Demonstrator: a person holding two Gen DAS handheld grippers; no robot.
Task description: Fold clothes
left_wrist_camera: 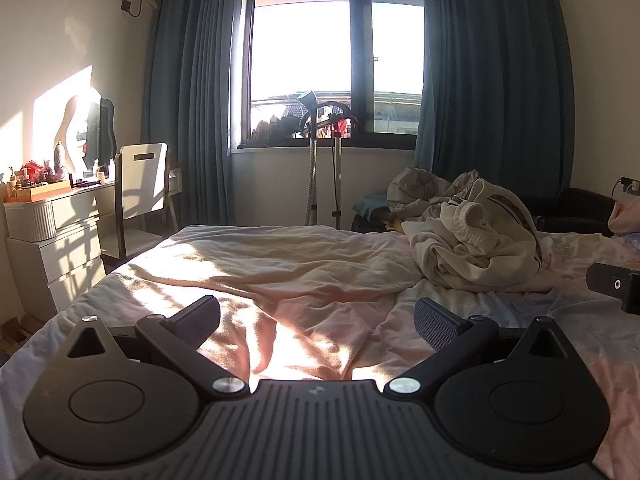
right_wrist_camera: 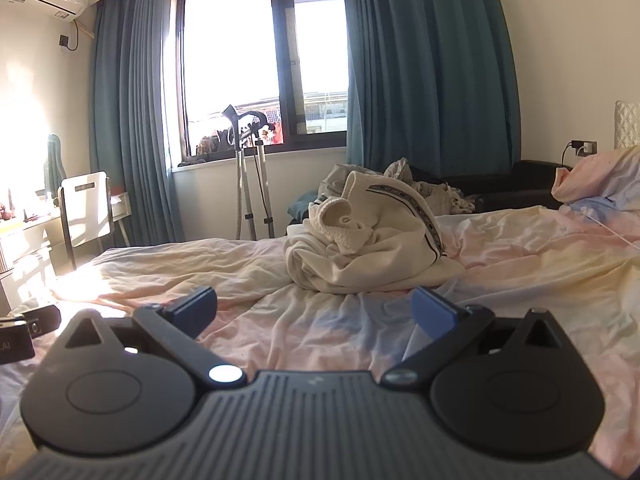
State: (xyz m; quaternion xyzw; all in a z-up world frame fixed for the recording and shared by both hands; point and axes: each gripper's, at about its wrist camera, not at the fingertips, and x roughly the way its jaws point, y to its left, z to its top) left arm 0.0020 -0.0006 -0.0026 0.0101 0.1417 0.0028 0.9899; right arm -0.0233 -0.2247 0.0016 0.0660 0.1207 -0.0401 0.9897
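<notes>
- Both black two-finger grippers, left gripper and right gripper, hover with fingers spread wide, holding nothing.
- Crumpled cream knit garment lies heaped on the pastel wrinkled bedsheet, ahead of both.

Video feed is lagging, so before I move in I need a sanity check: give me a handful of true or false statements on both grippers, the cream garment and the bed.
1. The left gripper is open and holds nothing. True.
2. The right gripper is shut on the cream garment. False: its jaws stand wide apart and empty, short of the garment.
3. The cream garment lies folded flat. False: it sits in a crumpled heap on the bed.
4. In the left wrist view the garment lies ahead and to the right of the gripper. True.
5. The curtains are drawn shut over the window. False: they hang to either side and daylight comes in.
</notes>
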